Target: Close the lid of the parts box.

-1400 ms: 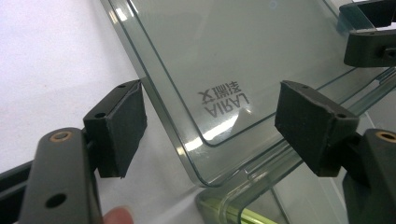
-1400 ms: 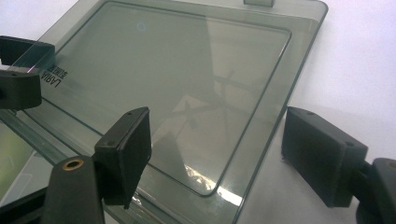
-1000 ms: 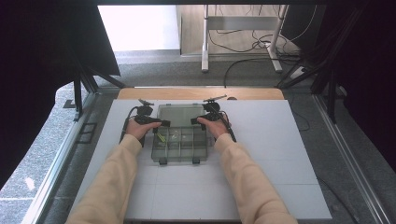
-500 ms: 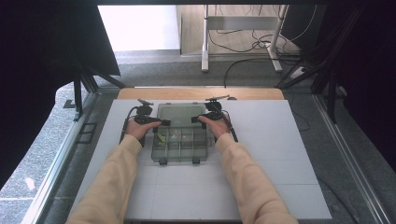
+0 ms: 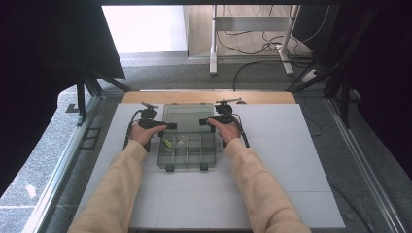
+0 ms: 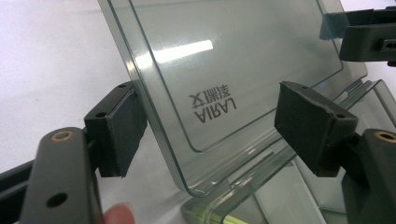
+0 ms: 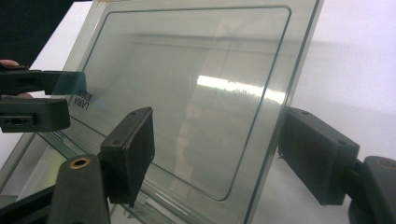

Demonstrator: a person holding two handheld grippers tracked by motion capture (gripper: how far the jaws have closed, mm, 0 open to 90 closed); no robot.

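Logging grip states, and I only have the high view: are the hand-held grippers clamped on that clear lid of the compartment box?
Observer: No. The left hand-held gripper stands open, its jaws astride the edge of the raised, clear grey-tinted plastic lid.
Operator: And the right one?
Observer: The right hand-held gripper is open too, jaws wide, with one pad on either side of the lid's opposite edge.
Operator: Any marking on the lid?
Observer: Yes, dark printed lettering sits low on the lid.
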